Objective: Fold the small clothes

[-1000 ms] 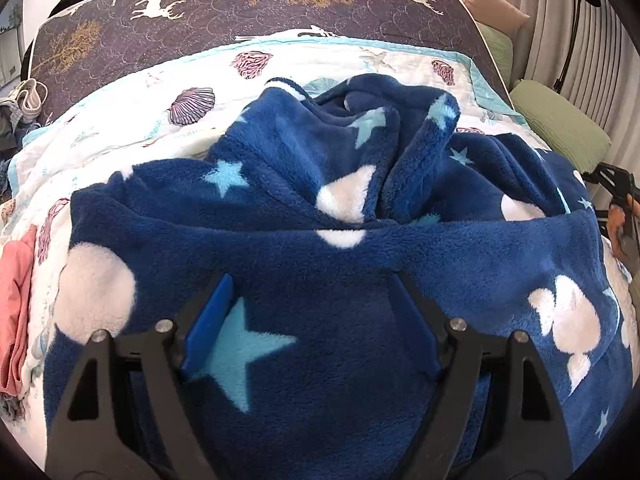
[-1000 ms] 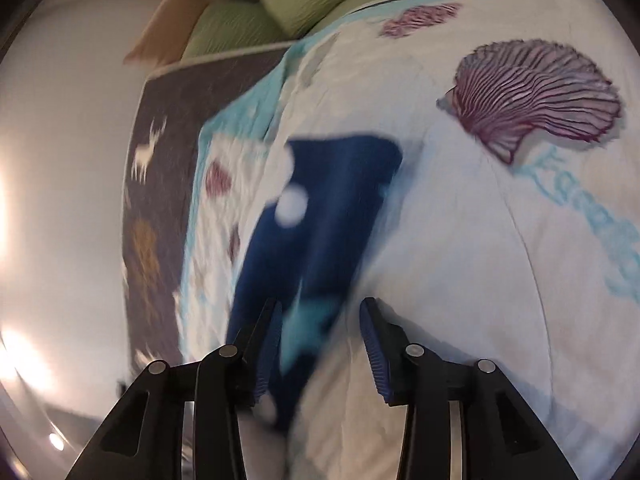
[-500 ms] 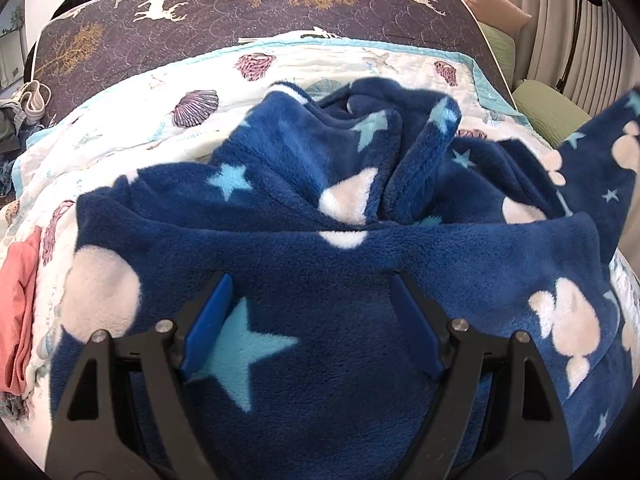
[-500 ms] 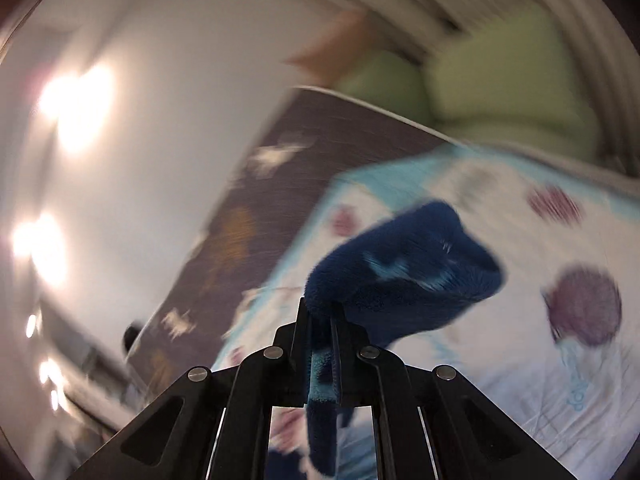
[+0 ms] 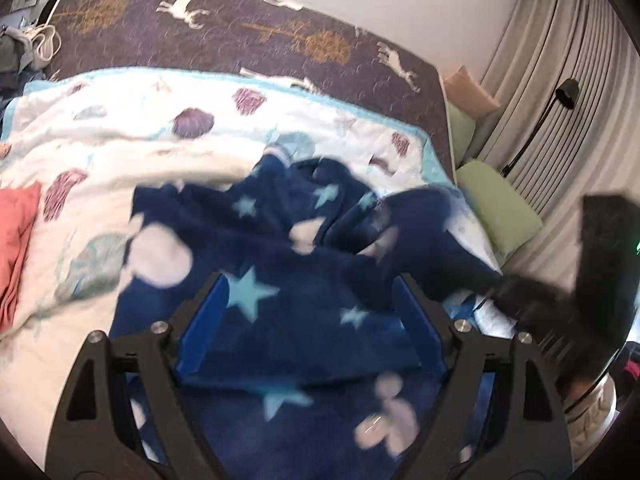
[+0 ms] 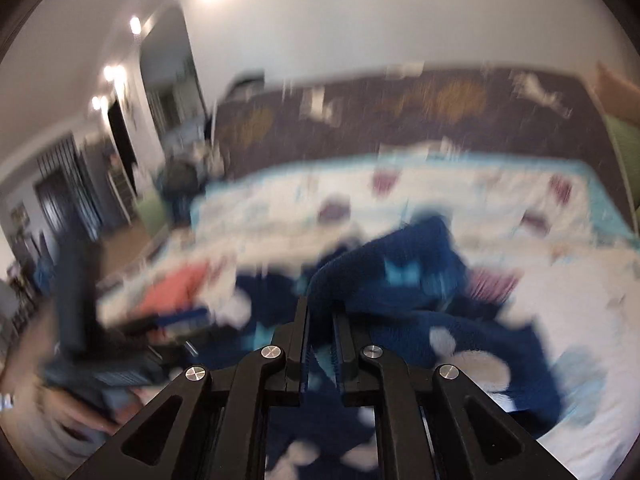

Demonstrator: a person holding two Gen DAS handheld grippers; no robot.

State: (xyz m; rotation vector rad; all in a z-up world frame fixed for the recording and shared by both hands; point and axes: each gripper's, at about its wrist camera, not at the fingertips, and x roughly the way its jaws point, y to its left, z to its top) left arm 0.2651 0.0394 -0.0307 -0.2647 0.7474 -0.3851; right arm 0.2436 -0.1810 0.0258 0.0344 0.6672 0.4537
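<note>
A navy fleece garment [image 5: 280, 240] with pale stars and white blobs lies crumpled on the bed. My left gripper [image 5: 310, 280] hovers over its near part, jaws wide, and a folded layer of fleece lies in the gap; no pad clearly presses on it. My right gripper [image 6: 321, 308] pinches an edge of the same garment [image 6: 400, 272], which bulges up just ahead of the fingers; its jaws are opening slightly with the fleece still between them. In the left wrist view it is a dark blur at the right [image 5: 560, 300]. Both views are motion-blurred.
The white shell-print bedspread [image 5: 120, 152] covers the bed, with a purple deer-print cover [image 5: 240, 28] behind. A pink garment [image 5: 16, 240] lies at the left edge. Green cushions [image 5: 500, 208] and a black floor lamp [image 5: 566, 92] stand by the curtains on the right.
The right gripper closed on the garment's edge, rolled upright and swept it up and across toward the left gripper. The left gripper rose and pulled back, showing more of the bed.
</note>
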